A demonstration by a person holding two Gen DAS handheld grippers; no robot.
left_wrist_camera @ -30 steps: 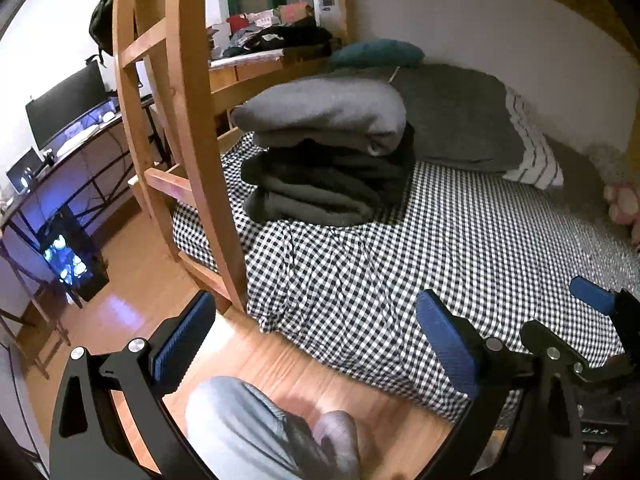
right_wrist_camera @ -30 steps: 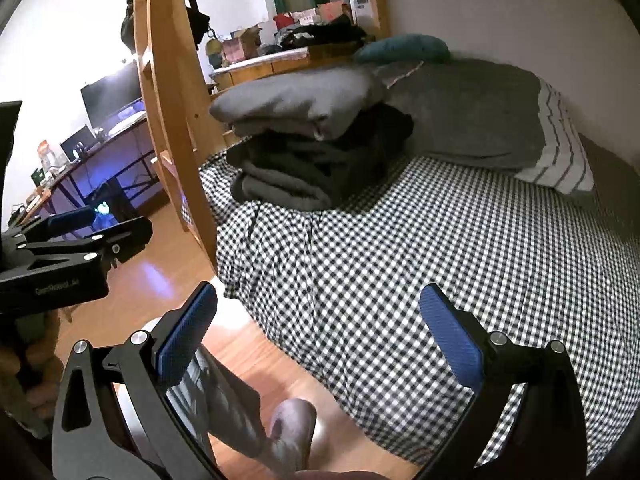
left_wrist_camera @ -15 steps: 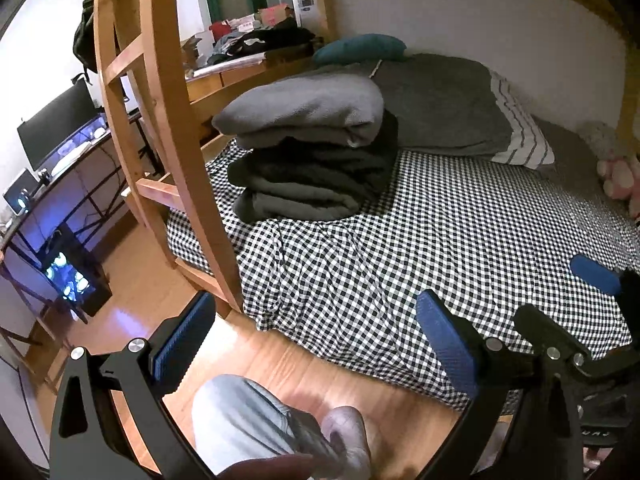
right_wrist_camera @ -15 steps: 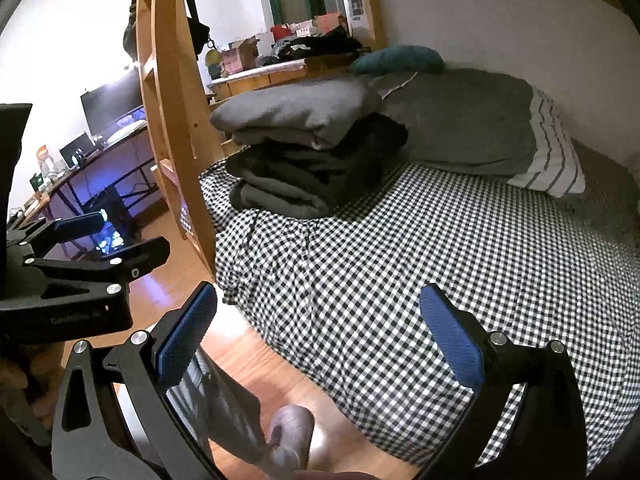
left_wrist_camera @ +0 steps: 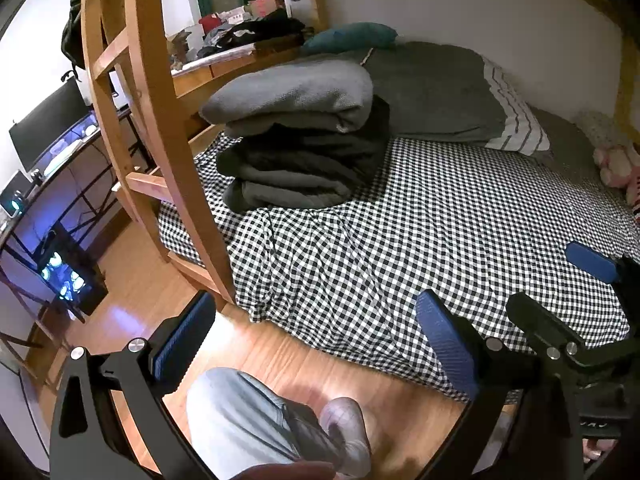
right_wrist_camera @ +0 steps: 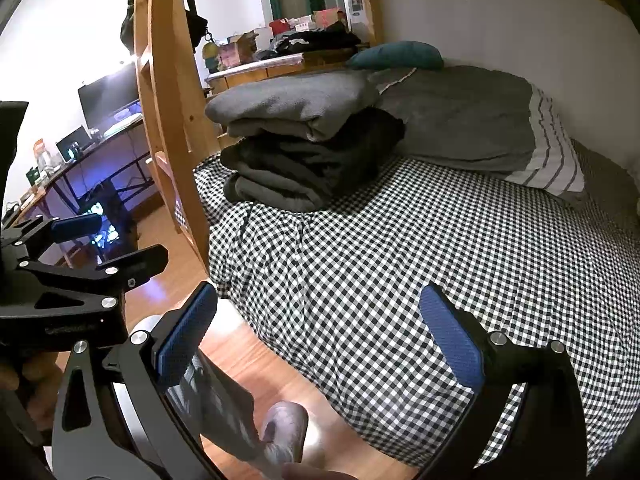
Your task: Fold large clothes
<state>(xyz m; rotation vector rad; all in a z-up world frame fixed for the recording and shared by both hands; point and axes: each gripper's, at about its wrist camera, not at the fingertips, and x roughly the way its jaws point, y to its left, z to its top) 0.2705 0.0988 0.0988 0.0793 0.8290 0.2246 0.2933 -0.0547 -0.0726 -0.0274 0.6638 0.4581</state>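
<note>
A stack of folded grey and dark clothes (left_wrist_camera: 300, 140) sits on the checkered bed (left_wrist_camera: 420, 232) near its head end; it also shows in the right wrist view (right_wrist_camera: 304, 144). My left gripper (left_wrist_camera: 316, 344) is open and empty, held over the wooden floor at the bed's edge, well short of the stack. My right gripper (right_wrist_camera: 320, 336) is open and empty, over the bed's near edge. The right gripper also shows at the right of the left wrist view (left_wrist_camera: 576, 304), and the left gripper at the left of the right wrist view (right_wrist_camera: 80, 248).
A wooden bunk ladder and post (left_wrist_camera: 160, 128) stand at the bed's left side. Grey pillows (left_wrist_camera: 436, 92) and a teal cushion (left_wrist_camera: 352, 36) lie at the head. A desk with monitor (left_wrist_camera: 48, 124) is far left. My leg and foot (left_wrist_camera: 280, 428) are below.
Both grippers have drawn back and shifted a little, so the bed and the stack sit lower and further off in view. Both stay open and empty.
</note>
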